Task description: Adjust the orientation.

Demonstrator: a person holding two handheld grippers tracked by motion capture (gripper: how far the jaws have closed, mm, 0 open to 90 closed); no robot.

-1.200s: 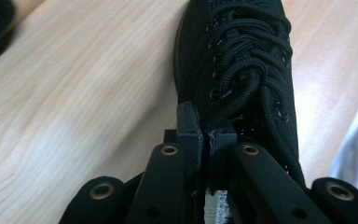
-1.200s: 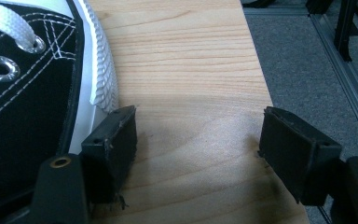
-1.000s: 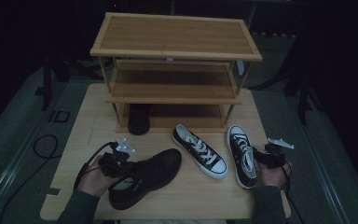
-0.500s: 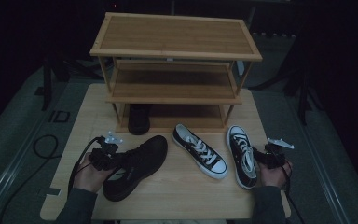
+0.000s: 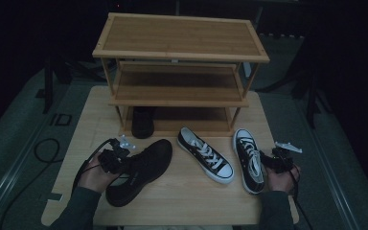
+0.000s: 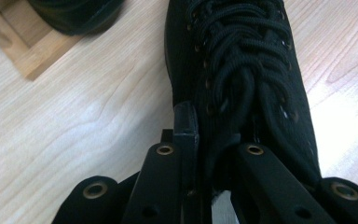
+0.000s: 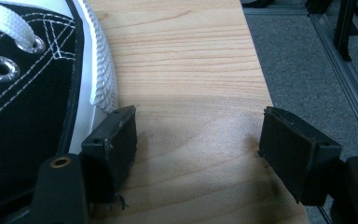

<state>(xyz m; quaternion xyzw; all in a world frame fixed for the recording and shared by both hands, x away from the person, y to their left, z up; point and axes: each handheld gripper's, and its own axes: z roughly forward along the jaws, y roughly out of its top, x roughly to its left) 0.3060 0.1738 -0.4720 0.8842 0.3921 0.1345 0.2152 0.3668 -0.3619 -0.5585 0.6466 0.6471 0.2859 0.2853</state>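
Note:
A black lace-up shoe (image 5: pixel 139 170) lies on the wooden table (image 5: pixel 187 201) at the front left, toe toward the rack. My left gripper (image 5: pixel 112 160) is at its heel end. In the left gripper view the jaws (image 6: pixel 209 126) pinch the shoe's (image 6: pixel 242 70) collar wall, one outside and one inside; they have just been opening a little, with the wall still between them. My right gripper (image 5: pixel 275 160) rests open at the front right, beside a black-and-white sneaker (image 5: pixel 249 158). Its left fingertip (image 7: pixel 114 135) nearly touches that sneaker's (image 7: pixel 28 70) white sole.
A three-tier wooden shoe rack (image 5: pixel 179 52) stands at the back of the table. A second black shoe (image 5: pixel 143 122) sits on its bottom tier. Another black-and-white sneaker (image 5: pixel 205 154) lies in the middle. The table's right edge (image 7: pixel 261 74) is close to my right gripper.
The left gripper shifted slightly with the black shoe, whose toe swung up toward the rack. The right gripper and both sneakers stayed still.

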